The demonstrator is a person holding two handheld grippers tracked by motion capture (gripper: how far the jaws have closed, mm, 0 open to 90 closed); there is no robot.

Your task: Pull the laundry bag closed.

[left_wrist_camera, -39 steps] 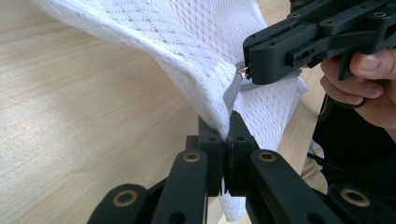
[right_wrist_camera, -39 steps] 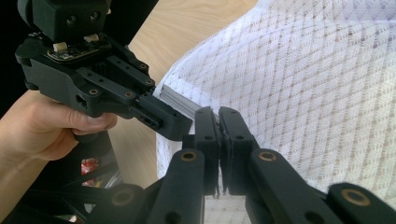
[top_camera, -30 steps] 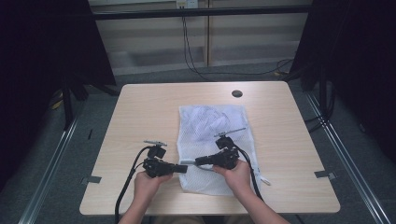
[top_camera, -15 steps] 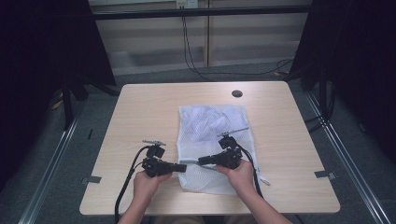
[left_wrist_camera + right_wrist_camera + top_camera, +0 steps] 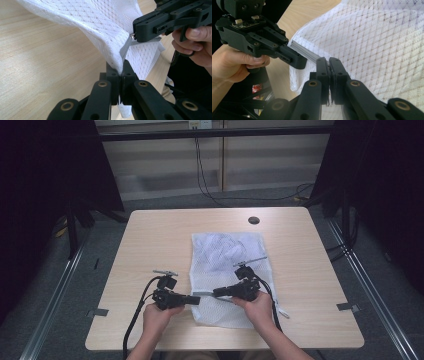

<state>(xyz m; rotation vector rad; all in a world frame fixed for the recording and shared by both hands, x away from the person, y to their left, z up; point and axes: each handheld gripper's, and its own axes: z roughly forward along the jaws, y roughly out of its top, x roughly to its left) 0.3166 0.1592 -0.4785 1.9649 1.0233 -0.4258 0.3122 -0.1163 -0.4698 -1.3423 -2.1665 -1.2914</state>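
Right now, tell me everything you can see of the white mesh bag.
The white mesh bag is thin, see-through netting with a grey zipper strip along one edge. It lies mostly flat on the wooden table, long side running away from the person. Its near left edge is lifted, pinched by the left gripper and the right gripper, jaws closed on the zipper.

White mesh cloth bag [image 5: 227, 270]; matt black plastic claws; pale wood-grain table [image 5: 150, 245].
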